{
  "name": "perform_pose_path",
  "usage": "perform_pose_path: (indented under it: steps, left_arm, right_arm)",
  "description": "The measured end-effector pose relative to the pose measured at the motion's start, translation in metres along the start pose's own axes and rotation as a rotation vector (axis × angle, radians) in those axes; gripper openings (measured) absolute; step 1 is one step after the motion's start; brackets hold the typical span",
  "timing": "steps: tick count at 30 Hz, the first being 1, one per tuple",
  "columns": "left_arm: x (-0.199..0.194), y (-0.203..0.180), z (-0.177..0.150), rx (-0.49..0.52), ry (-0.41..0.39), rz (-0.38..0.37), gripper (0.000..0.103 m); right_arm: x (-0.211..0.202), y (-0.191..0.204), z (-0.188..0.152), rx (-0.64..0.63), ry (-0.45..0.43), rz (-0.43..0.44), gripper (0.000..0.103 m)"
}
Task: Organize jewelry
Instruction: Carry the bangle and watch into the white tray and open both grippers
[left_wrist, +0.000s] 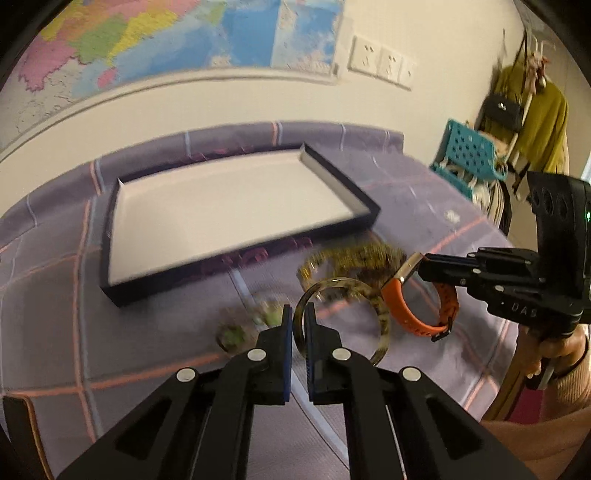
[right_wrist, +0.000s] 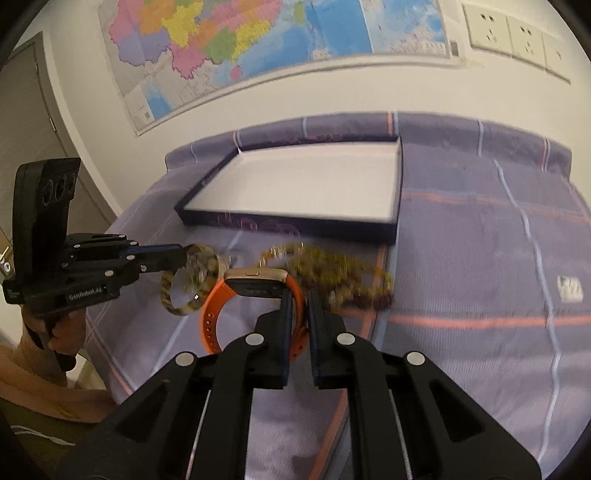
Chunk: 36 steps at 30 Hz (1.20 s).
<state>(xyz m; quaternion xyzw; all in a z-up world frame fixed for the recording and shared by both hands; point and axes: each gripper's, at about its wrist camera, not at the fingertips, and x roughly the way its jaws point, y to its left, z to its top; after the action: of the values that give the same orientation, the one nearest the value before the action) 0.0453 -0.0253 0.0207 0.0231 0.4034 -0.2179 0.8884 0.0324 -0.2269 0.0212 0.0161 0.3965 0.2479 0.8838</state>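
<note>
My left gripper (left_wrist: 299, 314) is shut on a mottled yellow-brown bangle (left_wrist: 382, 314) and holds it above the cloth; it also shows in the right wrist view (right_wrist: 184, 306). My right gripper (right_wrist: 306, 299) is shut on an orange watch (right_wrist: 218, 295) with a gold case, seen in the left wrist view too (left_wrist: 402, 306). A dark-rimmed tray (left_wrist: 110, 291) with a white floor lies behind, bare inside; its rim shows in the right wrist view (right_wrist: 288, 221). A gold beaded necklace (right_wrist: 332, 273) lies blurred on the cloth in front of the tray.
The table wears a purple checked cloth (right_wrist: 480, 258). Small green blurred pieces (left_wrist: 232, 332) lie on the cloth near my left fingers. A wall map (right_wrist: 240, 44) and sockets (right_wrist: 517, 37) are behind. A teal crate (left_wrist: 469, 155) and hanging clothes stand at the right.
</note>
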Motion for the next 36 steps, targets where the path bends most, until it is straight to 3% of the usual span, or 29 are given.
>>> perform_pose_path:
  steps: [8,19,26,36]
  left_arm:
    - [-0.002,0.040,0.040,-0.086,-0.054,0.079,0.005]
    - [0.044,0.090,0.090,-0.153,-0.031,0.165,0.005]
    - [0.080,0.115,0.111,-0.194,0.002,0.172,0.005]
    - [0.118,0.138,0.123,-0.221,0.078,0.215,0.005]
  right_arm:
    - [0.017,-0.010,0.060,-0.049,-0.065,-0.023,0.009]
    - [0.100,-0.051,0.137,0.042,-0.020,-0.077,0.009]
    - [0.152,-0.067,0.163,0.088,0.050,-0.117,0.009]
    - [0.188,-0.075,0.185,0.125,0.106,-0.185,0.008]
